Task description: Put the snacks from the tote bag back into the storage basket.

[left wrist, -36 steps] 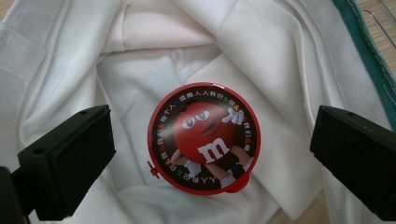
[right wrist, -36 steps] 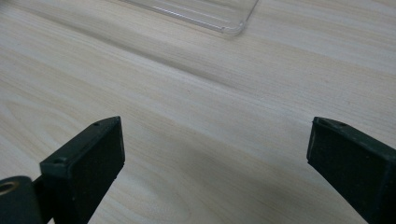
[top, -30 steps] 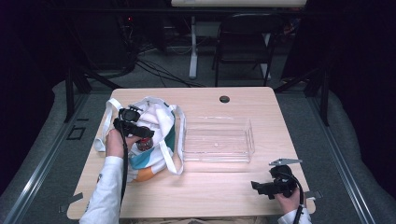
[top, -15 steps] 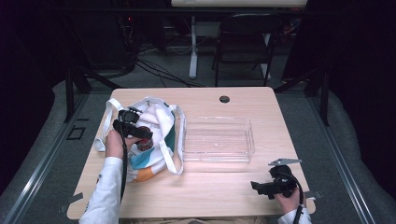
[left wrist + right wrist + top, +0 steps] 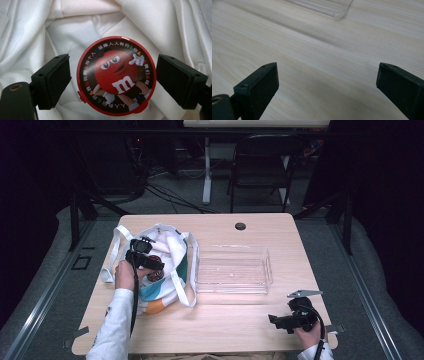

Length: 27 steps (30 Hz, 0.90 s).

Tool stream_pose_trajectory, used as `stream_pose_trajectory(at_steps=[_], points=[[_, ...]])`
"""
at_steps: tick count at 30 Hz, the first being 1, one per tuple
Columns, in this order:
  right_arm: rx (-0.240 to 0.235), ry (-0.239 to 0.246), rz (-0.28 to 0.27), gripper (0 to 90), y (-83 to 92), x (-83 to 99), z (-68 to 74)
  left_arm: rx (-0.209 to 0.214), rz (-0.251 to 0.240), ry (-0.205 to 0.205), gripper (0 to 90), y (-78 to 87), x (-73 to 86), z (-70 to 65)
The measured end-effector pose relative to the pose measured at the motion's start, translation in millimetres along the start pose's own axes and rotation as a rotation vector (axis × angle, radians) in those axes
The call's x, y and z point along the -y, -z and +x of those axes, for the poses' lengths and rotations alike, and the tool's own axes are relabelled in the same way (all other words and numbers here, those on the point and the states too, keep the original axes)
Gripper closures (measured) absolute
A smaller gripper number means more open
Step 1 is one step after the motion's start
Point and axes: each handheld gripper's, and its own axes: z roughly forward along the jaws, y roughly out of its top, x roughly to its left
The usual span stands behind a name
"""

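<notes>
Nearest the person, the right gripper (image 5: 280, 321) rests over the bare table (image 5: 225, 320) at its front right corner, fingers spread wide with nothing between them. Farther in on the left, the left gripper (image 5: 112, 80) reaches down into the white tote bag (image 5: 170, 250). Its fingers have just been closing and now flank the round red candy tin (image 5: 116, 76), which lies flat on the bag's lining, dead centre between the pads, a narrow gap left on each side. Beyond, the clear tray (image 5: 267, 270) stands empty.

Left gripper (image 5: 150, 270), at left-centre of the high view, jaws just closing, pads not touching; right gripper (image 5: 274, 320), lower right, gapes wide.
</notes>
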Motion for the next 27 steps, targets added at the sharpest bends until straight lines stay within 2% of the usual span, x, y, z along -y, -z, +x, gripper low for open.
stream_pose_trajectory(at_steps=[8,13,27], points=[[0.000,-0.001,0.003,4.1,-0.4,0.1,-0.5,-0.009,0.028,-0.010,16.3,-6.4,-0.3,-1.4],[0.000,0.001,0.003,4.2,-0.1,0.1,-0.2,-0.005,0.024,-0.016,25.1,-6.4,0.5,-2.2],[0.002,-0.005,-0.002,4.2,0.4,0.4,-1.2,-0.005,0.016,-0.023,25.9,-3.1,0.4,-4.1]])
